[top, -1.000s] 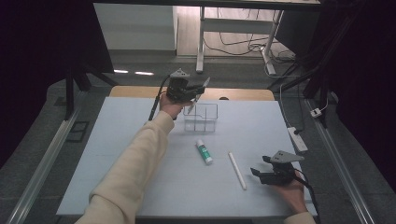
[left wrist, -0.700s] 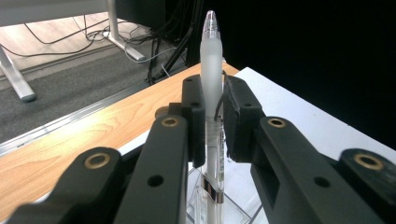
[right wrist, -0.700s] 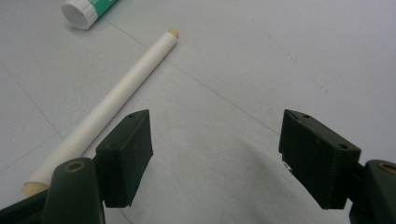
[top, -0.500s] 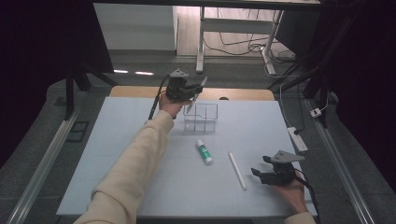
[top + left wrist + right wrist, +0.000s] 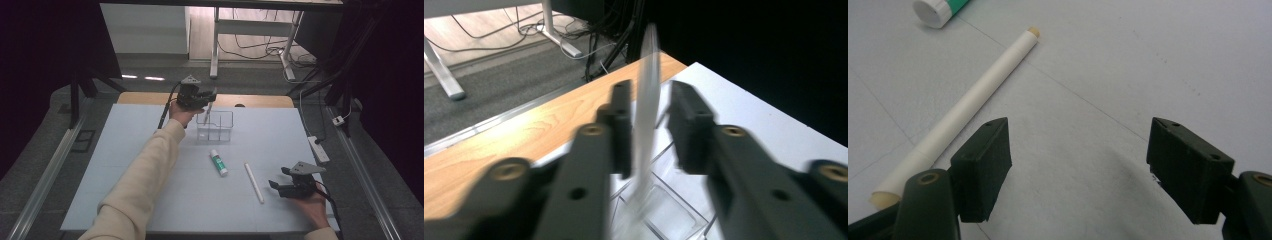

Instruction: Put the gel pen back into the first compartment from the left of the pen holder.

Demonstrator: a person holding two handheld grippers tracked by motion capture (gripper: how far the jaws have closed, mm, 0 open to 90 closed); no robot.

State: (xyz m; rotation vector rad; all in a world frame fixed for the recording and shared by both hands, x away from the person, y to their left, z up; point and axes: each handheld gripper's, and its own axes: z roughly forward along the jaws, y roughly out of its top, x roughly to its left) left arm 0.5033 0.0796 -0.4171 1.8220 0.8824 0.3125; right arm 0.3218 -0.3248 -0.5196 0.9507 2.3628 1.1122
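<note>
Table: you work on a white table (image 5: 125, 165) with a bare wooden strip along its far edge.
Clear organizer (image 5: 215, 127): your landmark, standing toward the far middle.
Glue stick (image 5: 218, 162): lies flat just nearer you than the organizer.
White stick (image 5: 253, 182): lies flat beyond the glue stick, nearer and rightward.

Grey carpet floor (image 5: 150, 65) with cables, white desk legs (image 5: 216, 45), dark surroundings
</note>
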